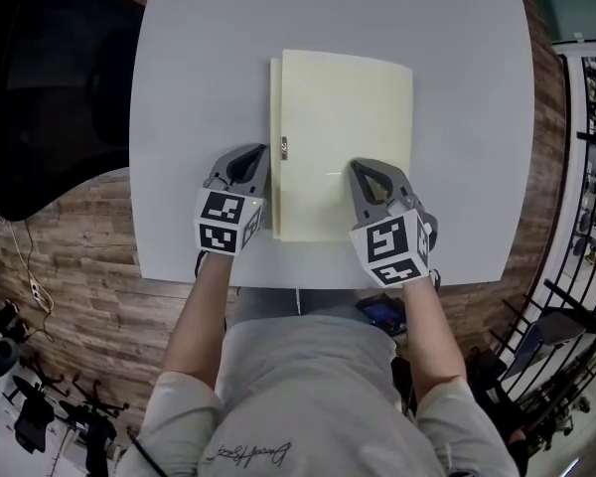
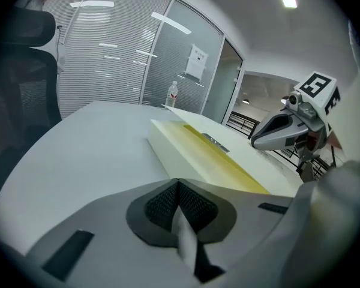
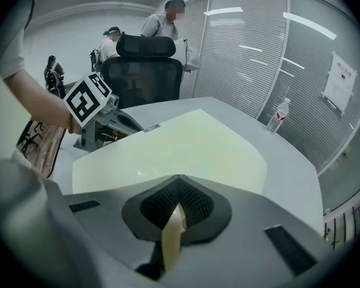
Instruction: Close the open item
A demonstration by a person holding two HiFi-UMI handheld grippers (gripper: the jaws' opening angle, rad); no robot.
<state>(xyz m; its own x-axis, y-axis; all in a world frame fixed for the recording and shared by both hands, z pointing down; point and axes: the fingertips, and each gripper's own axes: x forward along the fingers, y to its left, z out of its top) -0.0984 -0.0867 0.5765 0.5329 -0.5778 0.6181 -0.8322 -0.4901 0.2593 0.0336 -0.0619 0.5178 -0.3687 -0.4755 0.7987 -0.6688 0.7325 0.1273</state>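
Note:
A pale yellow folder (image 1: 343,142) lies flat and closed on the light grey table (image 1: 199,68), spine to the left with a small metal tag (image 1: 284,148). My left gripper (image 1: 258,150) is shut, its tip beside the folder's left edge near the tag, nothing between its pads. My right gripper (image 1: 358,165) is shut too, resting over the cover's near right part. The left gripper view shows the folder (image 2: 198,155) side on and the right gripper (image 2: 255,141) above it. The right gripper view looks across the cover (image 3: 186,146) to the left gripper (image 3: 138,128).
A black office chair (image 1: 50,87) stands off the table's left side. A water bottle (image 3: 277,116) stands at the far table edge. Two people (image 3: 162,23) stand behind the chair by the glass wall. Black railings (image 1: 591,167) run along the right.

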